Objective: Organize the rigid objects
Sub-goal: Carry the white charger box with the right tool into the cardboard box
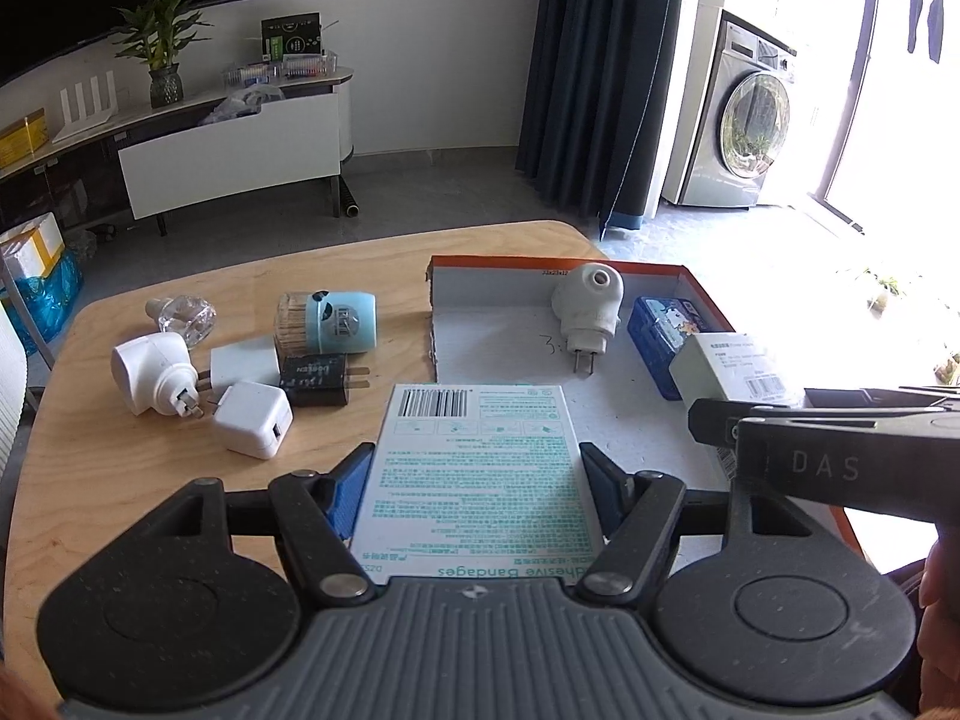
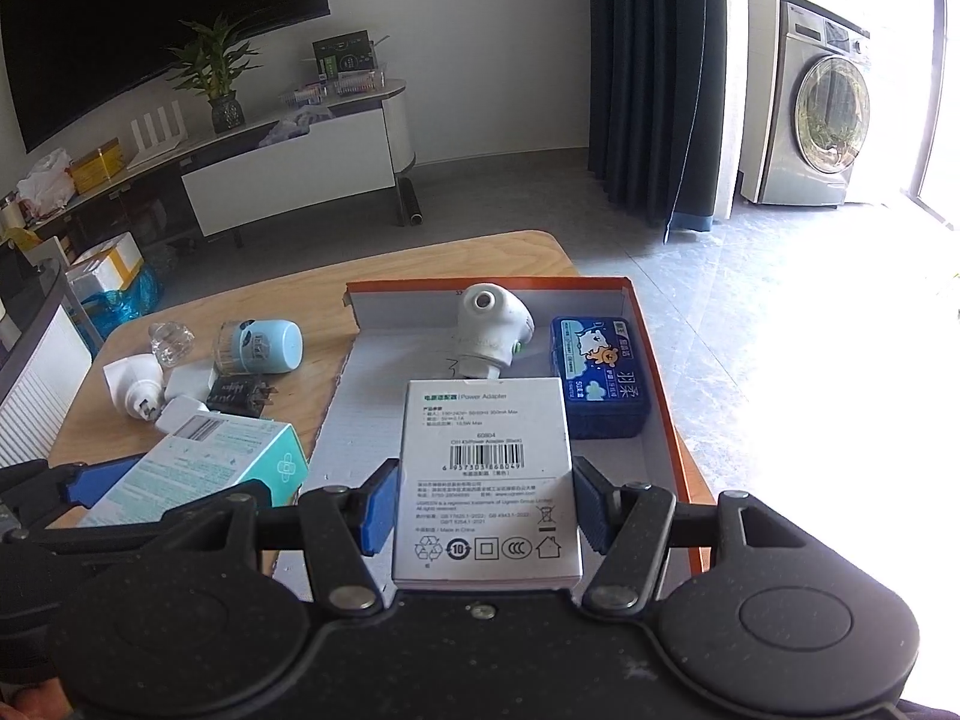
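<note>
Table [image 1: 180, 480] of pale wood carries an orange-rimmed cardboard tray [image 2: 657, 372] holding a white plug-in vaporizer [image 2: 492, 330] and blue tissue box [image 2: 600, 378]. Left gripper [image 1: 477, 480] fingers clamp an adhesive bandage box [image 1: 474, 468] at the tray's edge, seemingly above it. Right gripper [image 2: 486, 504] fingers grip a power adapter box [image 2: 486, 468] over the tray. Chargers [image 1: 252, 414] cluster left.

Daylight pours in from the window [image 1: 912, 120] on my right, so strongly that the far right of both views is blown out to white. The table [image 1: 180, 450] and the orange tray [image 2: 654, 372] are evenly lit, with soft shadows. The room's left side sits dimmer, and the dark screen [image 2: 150, 24] shows no glare. Straight lines bow towards the edges from the fisheye. Printed text stays sharp, with no motion blur.
</note>
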